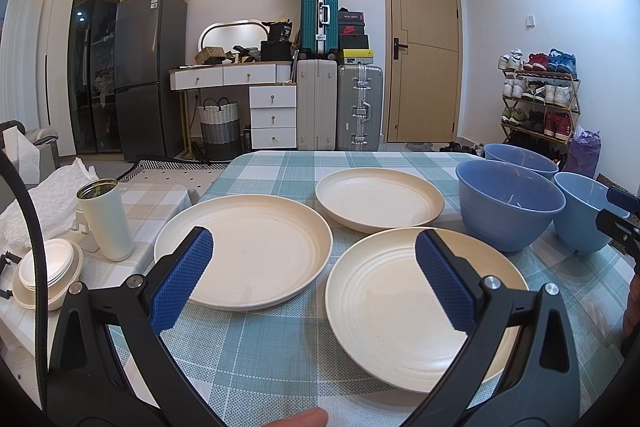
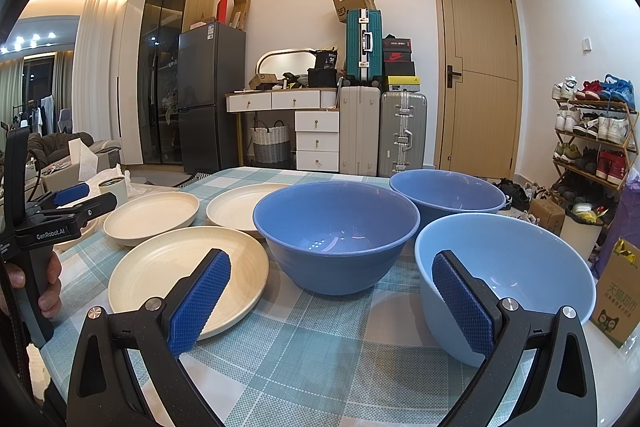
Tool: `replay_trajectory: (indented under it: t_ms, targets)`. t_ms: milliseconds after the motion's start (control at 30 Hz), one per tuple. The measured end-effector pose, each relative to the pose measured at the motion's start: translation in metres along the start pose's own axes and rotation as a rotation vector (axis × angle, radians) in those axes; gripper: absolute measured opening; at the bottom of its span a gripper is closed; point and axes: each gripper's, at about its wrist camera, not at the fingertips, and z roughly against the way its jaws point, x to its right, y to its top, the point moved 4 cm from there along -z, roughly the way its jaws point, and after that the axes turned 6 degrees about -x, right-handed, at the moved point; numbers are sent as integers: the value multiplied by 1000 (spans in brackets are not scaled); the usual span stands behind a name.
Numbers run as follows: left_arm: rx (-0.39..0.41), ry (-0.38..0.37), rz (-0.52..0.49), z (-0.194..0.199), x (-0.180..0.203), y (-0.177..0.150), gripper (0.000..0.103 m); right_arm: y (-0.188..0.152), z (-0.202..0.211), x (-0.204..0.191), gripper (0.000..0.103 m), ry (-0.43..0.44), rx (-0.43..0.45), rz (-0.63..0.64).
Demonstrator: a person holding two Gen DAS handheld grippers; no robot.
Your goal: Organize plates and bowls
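Note:
Three cream plates lie flat on the checked tablecloth: a left plate (image 1: 244, 251), a far plate (image 1: 378, 199) and a near plate (image 1: 400, 307). Three blue bowls stand upright to their right: a dark one (image 2: 336, 235), a second dark one behind it (image 2: 448, 193), and a light blue one (image 2: 520, 275) nearest. My left gripper (image 1: 314, 271) hovers open above the two near plates, holding nothing. My right gripper (image 2: 330, 295) is open and empty too, its right finger in front of the light blue bowl and its left finger over the near plate (image 2: 180, 279).
A white tumbler (image 1: 106, 219), crumpled paper and stacked small white dishes (image 1: 46, 275) sit on a lower surface left of the table. A green-printed cardboard box (image 2: 616, 299) stands at the table's right edge. Suitcases, a dresser, a fridge and a shoe rack line the far wall.

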Motion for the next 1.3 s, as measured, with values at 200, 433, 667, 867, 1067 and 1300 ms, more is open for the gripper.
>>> replay_trajectory:
  t_ms: [200, 433, 667, 867, 1067, 1300]
  targets:
    - [0, 0, 0, 0, 0, 0, 101, 0, 0, 0, 103, 0, 0, 0]
    - [2, -9, -7, 0, 1, 0, 101, 0, -1, 0, 103, 1, -1, 1]
    - [5, -20, -16, 5, 7, -1, 101, 0, -1, 0, 103, 1, -2, 2]
    - [4, -36, -17, 7, 3, 1, 101, 0, -1, 1, 103, 3, -5, -5]
    - [-9, -9, -17, 5, 1, 1, 101, -1, -5, 2, 103, 3, -27, -1]
    - [-39, 32, 9, -2, -8, -1, 101, -1, -8, 3, 103, 1, -46, -11]
